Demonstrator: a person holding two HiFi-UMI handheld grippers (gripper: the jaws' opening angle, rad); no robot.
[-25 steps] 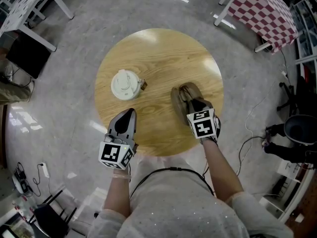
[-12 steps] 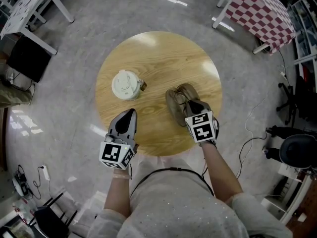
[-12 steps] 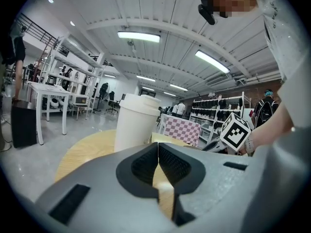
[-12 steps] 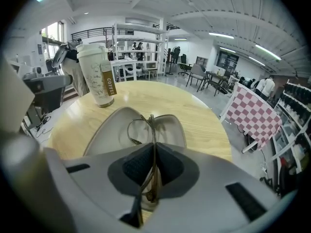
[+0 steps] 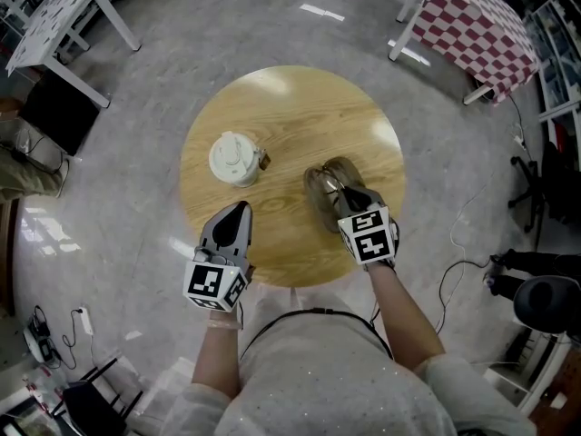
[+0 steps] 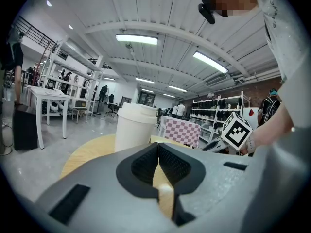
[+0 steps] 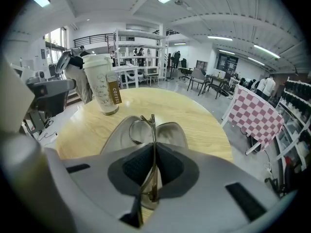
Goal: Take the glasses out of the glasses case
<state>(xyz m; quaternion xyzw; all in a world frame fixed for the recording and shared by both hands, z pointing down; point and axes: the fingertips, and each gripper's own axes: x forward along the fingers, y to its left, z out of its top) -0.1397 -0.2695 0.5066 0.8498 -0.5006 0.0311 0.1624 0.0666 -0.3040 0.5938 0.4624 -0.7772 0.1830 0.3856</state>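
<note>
Right gripper (image 7: 154, 148): jaws pinched on the thin metal frame of the glasses (image 7: 142, 125).
Glasses held edge-on just over the open brown glasses case (image 7: 171, 133), which lies on the right half of the round wooden table (image 5: 290, 107), directly ahead of the jaws. Left gripper (image 6: 158, 148): jaws pressed together, nothing between them, at the table's near left edge. White lidded coffee cup (image 5: 234, 158) upright on the table's left half, well apart from the case.
</note>
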